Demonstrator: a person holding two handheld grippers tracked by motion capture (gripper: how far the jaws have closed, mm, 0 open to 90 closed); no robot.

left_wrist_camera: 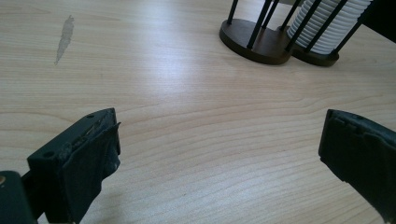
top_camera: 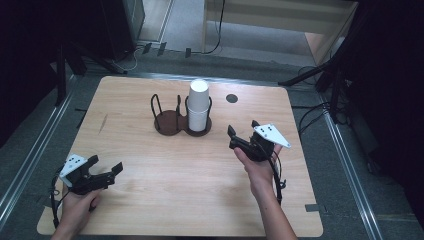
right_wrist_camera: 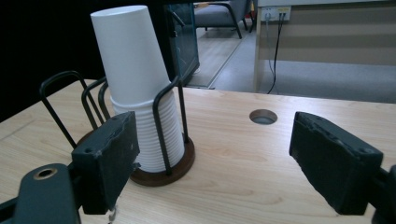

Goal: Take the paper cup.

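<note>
From above, a light wooden table [top_camera: 190, 165] carries a dark two-ring wire holder [top_camera: 180, 120] a little behind its middle. The holder's right ring has a stack of white paper cups [top_camera: 199, 107] standing upside down in it; the left ring stands bare. A round cable hole [top_camera: 231, 98] sits near the far edge, right of the cups. The left gripper [top_camera: 106, 166] rests low by the near left corner, in a hand [top_camera: 77, 207], jaws spread wide with nothing between them. The right gripper [top_camera: 243, 131] hovers right of the holder, near it but apart, held by the other hand [top_camera: 257, 167], jaws also wide apart and gripping nothing.

In the left gripper view, the two black jaws stand far apart over bare wood, with a pale scuff mark [left_wrist_camera: 64, 38] toward the upper left and the holder's base and cup stack at the top right.

In the right gripper view, the jaws gape wide and bare; the stack rises behind the left jaw, tilting slightly, and the hole shows between them farther back.
</note>
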